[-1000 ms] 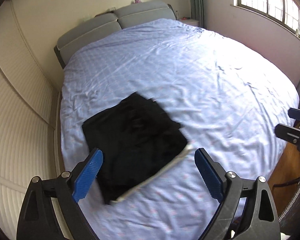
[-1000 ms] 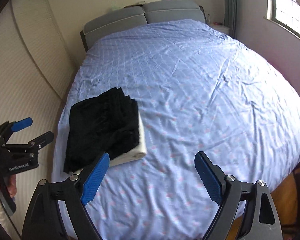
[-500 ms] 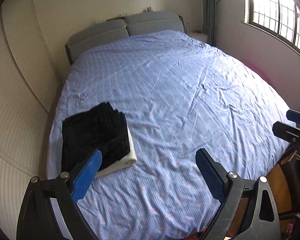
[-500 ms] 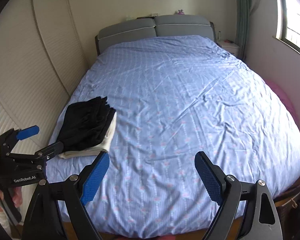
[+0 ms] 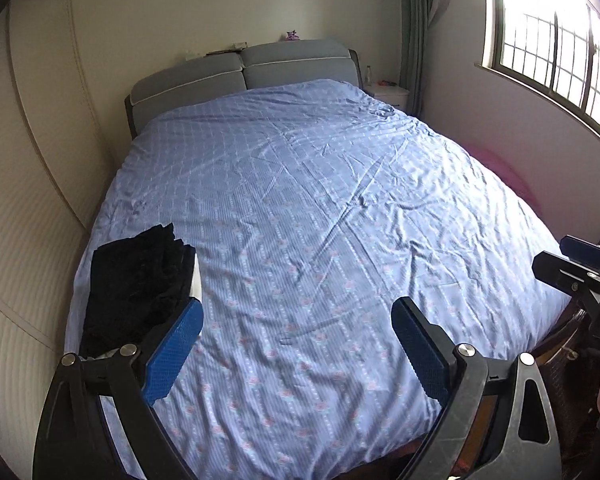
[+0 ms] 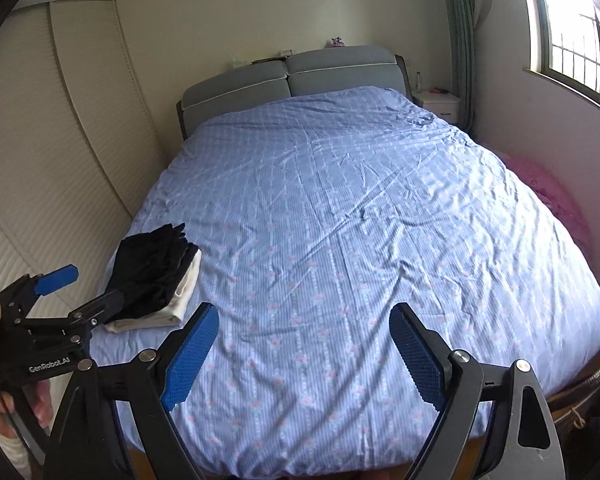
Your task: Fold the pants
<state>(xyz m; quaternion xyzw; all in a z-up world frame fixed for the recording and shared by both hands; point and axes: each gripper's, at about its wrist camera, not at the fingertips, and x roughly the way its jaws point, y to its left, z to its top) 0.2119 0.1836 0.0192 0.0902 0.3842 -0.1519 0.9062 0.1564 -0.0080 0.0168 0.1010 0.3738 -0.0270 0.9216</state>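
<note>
Folded black pants lie on a folded white garment at the near left corner of the blue bed; they also show in the right wrist view. My left gripper is open and empty, held above the bed's foot, right of the pile. My right gripper is open and empty over the foot of the bed. The left gripper also shows in the right wrist view, near the pile, and the right gripper shows at the right edge of the left wrist view.
A grey headboard stands at the far end. A white wardrobe wall runs close along the bed's left side. A window, a curtain and a white nightstand are at the right. A pink thing lies beside the bed.
Both grippers have pulled back and up from the folded pile toward the foot of the bed. The pile stays at the near left corner, now farther off.
</note>
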